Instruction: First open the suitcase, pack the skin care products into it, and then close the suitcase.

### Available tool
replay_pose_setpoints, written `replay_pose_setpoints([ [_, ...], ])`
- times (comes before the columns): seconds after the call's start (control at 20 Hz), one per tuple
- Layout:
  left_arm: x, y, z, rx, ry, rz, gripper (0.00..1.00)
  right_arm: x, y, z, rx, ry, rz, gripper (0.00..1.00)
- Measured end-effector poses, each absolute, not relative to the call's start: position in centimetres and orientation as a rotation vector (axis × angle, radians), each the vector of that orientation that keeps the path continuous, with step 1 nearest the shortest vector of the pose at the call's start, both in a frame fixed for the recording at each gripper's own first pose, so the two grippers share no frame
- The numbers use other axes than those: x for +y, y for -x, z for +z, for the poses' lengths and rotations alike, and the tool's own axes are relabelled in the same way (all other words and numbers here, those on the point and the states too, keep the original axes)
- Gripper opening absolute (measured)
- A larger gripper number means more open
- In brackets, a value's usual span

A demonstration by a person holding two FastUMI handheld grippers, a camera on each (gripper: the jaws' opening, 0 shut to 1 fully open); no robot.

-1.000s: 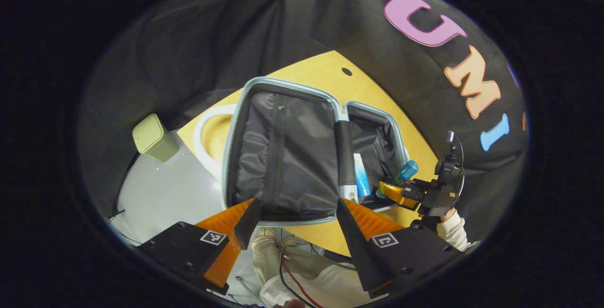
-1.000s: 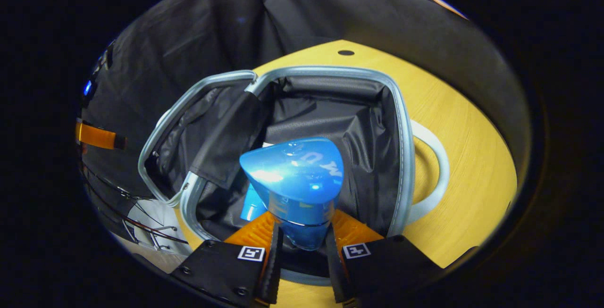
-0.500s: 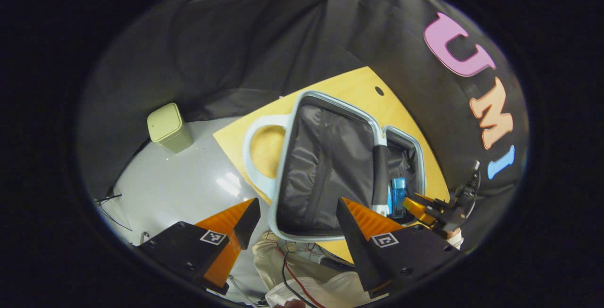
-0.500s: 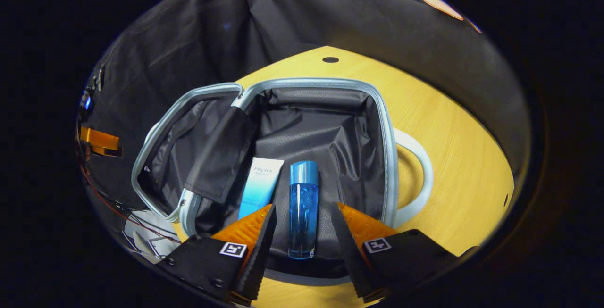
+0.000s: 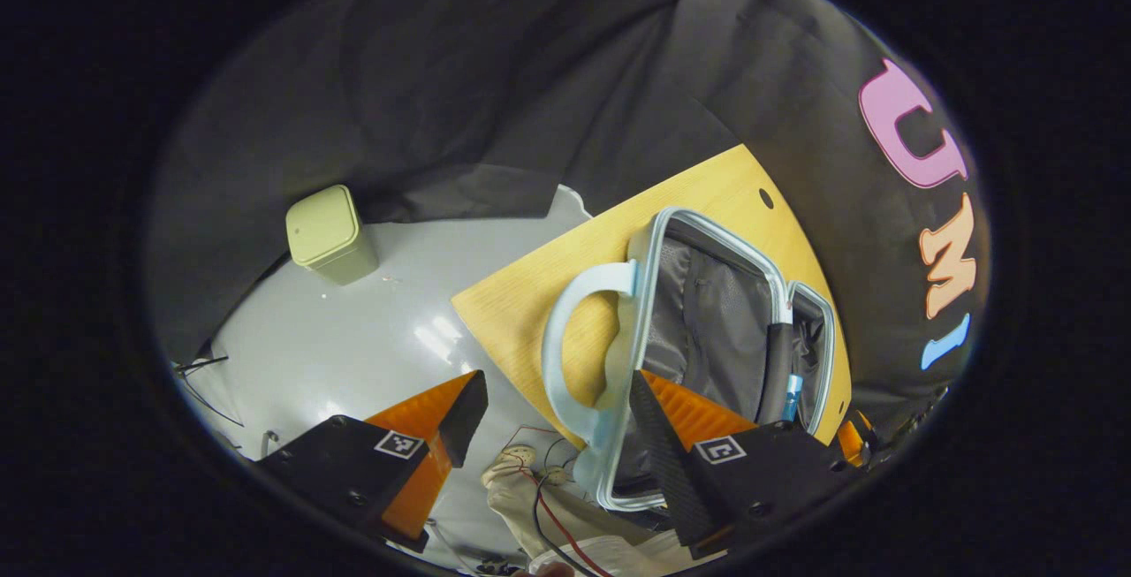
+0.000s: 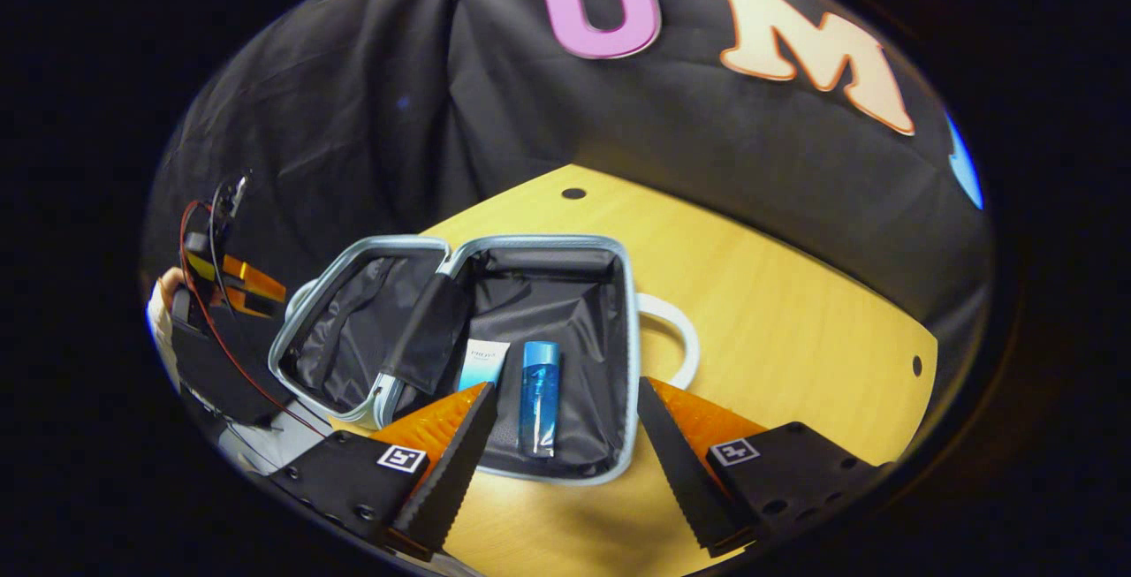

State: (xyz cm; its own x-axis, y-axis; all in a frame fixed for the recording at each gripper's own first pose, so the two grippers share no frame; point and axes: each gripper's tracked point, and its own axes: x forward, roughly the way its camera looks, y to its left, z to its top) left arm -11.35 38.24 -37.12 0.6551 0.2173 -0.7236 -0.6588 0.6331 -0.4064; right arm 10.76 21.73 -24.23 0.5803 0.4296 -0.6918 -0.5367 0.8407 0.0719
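The light blue suitcase point(image 6: 629, 330) lies open flat on the wooden table point(image 6: 778, 321). Its right half holds a blue bottle point(image 6: 539, 396) and a white-and-blue tube point(image 6: 484, 365), side by side. My right gripper point(image 6: 565, 436) hangs open above the near rim, apart from the bottle. In the left gripper view the suitcase point(image 5: 654, 250) shows edge-on at the right with its pale handle point(image 5: 565, 356) towards me. My left gripper point(image 5: 557, 409) is open, nothing between its fingers. In the right gripper view, the left gripper point(image 6: 234, 281) is held off the suitcase's left side.
A pale green bin point(image 5: 327, 232) stands on the white floor point(image 5: 353, 347) to the left of the table. Red and black cables point(image 5: 552, 515) trail by a sleeve near the bottom. The table's right part point(image 6: 839, 356) is bare wood.
My right gripper opened and let go of the blue bottle, which now lies in the suitcase, then drew back and up. My left gripper swung left, away from the suitcase.
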Motion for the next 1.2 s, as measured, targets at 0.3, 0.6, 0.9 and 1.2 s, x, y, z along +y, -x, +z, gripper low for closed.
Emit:
replay_pose_setpoints([
  [0.3,39.0,9.5,-39.3,0.686,0.823,0.501,0.94,13.4,-9.4,-21.2,0.74,0.099,0.355,1.0],
  [0.6,38.1,8.1,-40.6,0.677,0.923,0.438,0.55,7.3,-7.4,-20.2,0.748,0.092,0.228,0.98],
  [0.9,38.3,7.7,-41.3,0.657,0.917,0.421,0.08,6.2,-6.8,-20.2,0.75,0.089,0.196,0.98],
  [1.2,37.6,7.3,-40.3,0.612,0.922,0.354,0.0,6.6,-7.1,-21.0,0.762,0.104,0.212,0.99],
])
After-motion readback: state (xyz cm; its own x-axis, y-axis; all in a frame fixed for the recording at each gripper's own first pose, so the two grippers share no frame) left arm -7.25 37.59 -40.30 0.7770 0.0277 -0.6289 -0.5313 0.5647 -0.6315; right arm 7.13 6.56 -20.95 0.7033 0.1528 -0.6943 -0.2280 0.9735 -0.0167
